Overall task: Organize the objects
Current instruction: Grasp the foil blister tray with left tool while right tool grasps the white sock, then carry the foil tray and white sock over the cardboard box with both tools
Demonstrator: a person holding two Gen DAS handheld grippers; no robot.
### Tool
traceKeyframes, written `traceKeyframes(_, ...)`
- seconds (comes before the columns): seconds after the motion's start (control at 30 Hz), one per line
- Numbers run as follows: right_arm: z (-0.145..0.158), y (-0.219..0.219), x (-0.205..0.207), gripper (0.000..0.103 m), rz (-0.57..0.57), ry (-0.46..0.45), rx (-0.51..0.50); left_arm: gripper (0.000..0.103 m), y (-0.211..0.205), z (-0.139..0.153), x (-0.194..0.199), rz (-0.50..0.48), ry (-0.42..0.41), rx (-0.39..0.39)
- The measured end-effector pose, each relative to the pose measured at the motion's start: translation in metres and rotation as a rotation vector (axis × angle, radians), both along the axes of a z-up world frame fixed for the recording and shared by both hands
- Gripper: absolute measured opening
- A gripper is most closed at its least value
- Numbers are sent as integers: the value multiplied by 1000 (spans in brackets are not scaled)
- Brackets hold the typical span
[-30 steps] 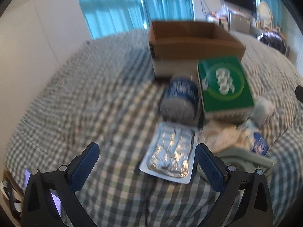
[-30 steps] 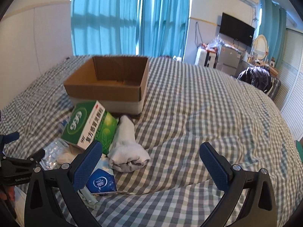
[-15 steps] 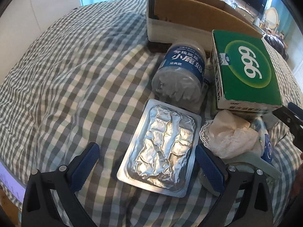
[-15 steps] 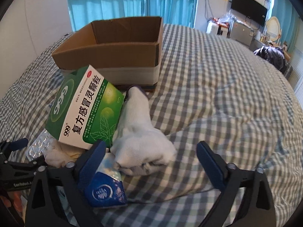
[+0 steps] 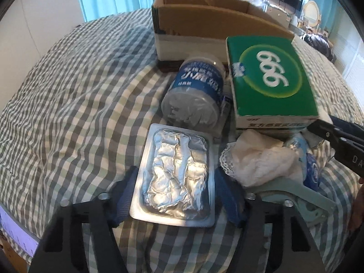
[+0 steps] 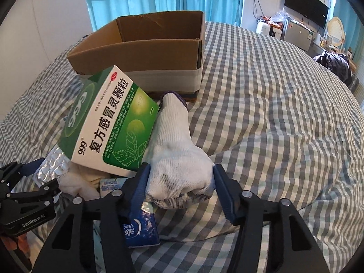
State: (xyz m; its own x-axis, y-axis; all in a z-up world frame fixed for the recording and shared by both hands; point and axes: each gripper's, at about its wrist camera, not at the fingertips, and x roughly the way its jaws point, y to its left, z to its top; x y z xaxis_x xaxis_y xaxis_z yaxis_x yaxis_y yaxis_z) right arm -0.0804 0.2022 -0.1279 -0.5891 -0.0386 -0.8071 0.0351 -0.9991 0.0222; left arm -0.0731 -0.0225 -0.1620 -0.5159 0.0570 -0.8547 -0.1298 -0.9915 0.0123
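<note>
A silver foil blister pack (image 5: 176, 179) lies on the checked bedcover, and my left gripper (image 5: 176, 195) has closed on its two long edges. My right gripper (image 6: 180, 182) has its blue pads against both sides of a rolled white knitted glove (image 6: 177, 157). A green 999 medicine box (image 6: 107, 122) leans beside the glove; it also shows in the left wrist view (image 5: 268, 77). A blue-labelled plastic jar (image 5: 195, 91) lies on its side behind the blister pack. An open cardboard box (image 6: 145, 52) stands behind the pile.
A white cloth (image 5: 261, 159), a blue tissue packet (image 6: 141, 225) and a pale green plastic piece (image 5: 295, 193) lie in the pile. The bedcover (image 6: 273, 113) stretches to the right. A TV and furniture stand far behind.
Both grippers moved forward and down and narrowed: the left around the blister pack, the right around the white glove.
</note>
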Motion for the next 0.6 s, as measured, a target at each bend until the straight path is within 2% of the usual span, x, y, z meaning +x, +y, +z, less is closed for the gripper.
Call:
traceKeyframes(0.17,14,-1,13,46,23,26,-1,59,-1,8,11,-3,9,29)
traceKeyframes(0.37,32,-4,33,41,33,66,36,59,-1,25,30,16,59,-12)
traceKeyframes(0.6,54,-5,57,37,43,117,31,59,-5,46,41,16,98,-13)
